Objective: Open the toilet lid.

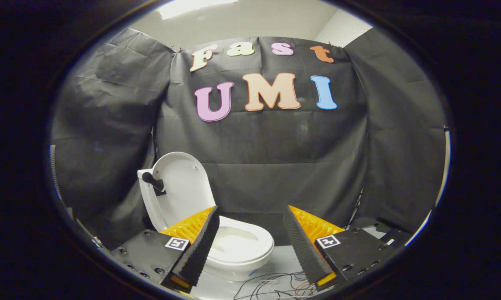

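Gripper (250, 243) level, fingers spread, empty; toilet lid (186, 187) upright ahead.

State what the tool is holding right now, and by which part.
Nothing is held. The tool is open, its fingers spread wide with only air between them. The white plastic toilet lid stands raised beyond the fingers, above the white toilet bowl.

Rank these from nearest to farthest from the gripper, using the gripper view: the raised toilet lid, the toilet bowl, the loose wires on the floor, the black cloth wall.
The gripper is open, holding nothing.
1. Loose wires: on the floor just ahead, between the fingers.
2. Toilet bowl: behind the left finger.
3. Toilet lid: upright behind the bowl.
4. Black cloth wall: farthest back.
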Demonstrator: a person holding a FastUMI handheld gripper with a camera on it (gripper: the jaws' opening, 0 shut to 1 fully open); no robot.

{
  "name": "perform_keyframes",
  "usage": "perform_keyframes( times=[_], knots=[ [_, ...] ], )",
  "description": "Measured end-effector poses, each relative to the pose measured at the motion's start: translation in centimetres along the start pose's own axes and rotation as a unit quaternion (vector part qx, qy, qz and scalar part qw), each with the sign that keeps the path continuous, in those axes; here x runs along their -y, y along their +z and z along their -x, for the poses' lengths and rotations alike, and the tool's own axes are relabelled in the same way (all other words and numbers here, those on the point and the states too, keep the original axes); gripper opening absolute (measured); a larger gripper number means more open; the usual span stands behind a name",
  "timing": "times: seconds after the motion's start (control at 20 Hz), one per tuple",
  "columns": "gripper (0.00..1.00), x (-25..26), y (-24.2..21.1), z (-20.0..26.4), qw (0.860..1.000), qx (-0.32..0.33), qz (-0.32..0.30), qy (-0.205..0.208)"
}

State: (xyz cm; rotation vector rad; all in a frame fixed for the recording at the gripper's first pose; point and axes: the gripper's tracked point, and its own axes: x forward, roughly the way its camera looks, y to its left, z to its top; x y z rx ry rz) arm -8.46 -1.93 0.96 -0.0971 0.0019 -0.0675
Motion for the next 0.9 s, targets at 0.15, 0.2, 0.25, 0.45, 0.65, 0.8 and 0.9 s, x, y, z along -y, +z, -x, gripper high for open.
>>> perform_keyframes(
  times=[0.15, 0.2, 0.25, 0.45, 0.65, 0.8, 0.9],
  knots=[
    [0.95, 0.02, -0.05, -0.02, 1.0, -0.001, 0.0, 0.001],
    [0.95, -0.02, -0.26, -0.12, 1.0, -0.003, 0.001, 0.001],
    [0.96, -0.05, -0.09, -0.16, 1.0, -0.003, 0.001, 0.001],
    [0.97, -0.11, -0.07, -0.12, 1.0, -0.002, 0.0, 0.0],
    [0.97, -0.17, -0.06, 0.09, 1.0, -0.001, 0.001, 0.0],
    [0.98, -0.15, -0.04, -0.05, 1.0, 0.001, 0.001, 0.0],
    [0.98, -0.15, -0.05, -0.11, 1.0, 0.0, 0.001, -0.001]
  ],
)
